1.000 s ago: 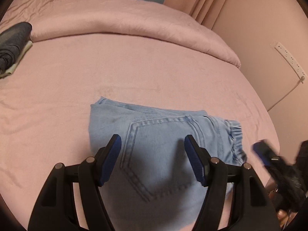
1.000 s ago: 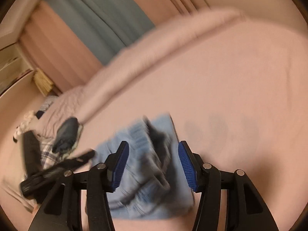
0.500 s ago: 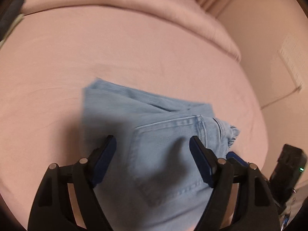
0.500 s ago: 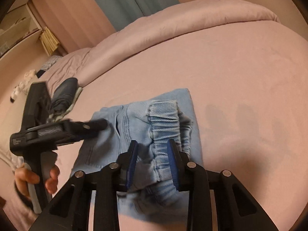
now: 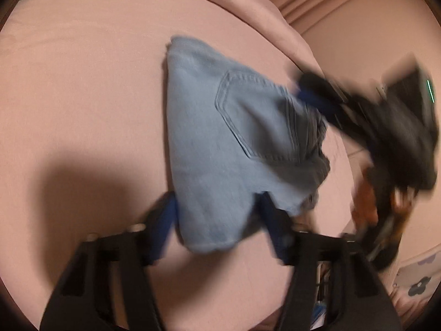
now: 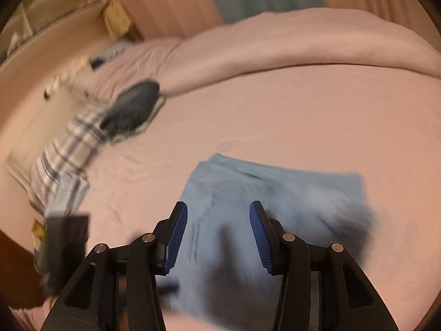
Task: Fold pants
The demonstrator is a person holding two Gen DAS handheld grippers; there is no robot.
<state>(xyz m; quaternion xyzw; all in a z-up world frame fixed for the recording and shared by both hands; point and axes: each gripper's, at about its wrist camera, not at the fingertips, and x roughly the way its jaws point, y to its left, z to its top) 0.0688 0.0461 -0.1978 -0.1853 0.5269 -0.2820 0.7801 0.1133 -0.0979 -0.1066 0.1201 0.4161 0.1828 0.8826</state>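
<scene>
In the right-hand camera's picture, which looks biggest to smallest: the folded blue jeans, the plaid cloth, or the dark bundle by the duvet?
1. Folded blue jeans, though nearness to the camera enlarges them.
2. Plaid cloth.
3. Dark bundle.
The last two are blurred and look close in size.

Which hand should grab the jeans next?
Probably left. In its view the left gripper has a corner of the jeans between its fingers, jaws just closing. The right gripper is open, merely over the denim.

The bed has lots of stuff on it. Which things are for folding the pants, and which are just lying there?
For the job: blue jeans, left gripper, right gripper.

Just lying about: dark bundle, plaid cloth, rolled-back pink blanket.
</scene>
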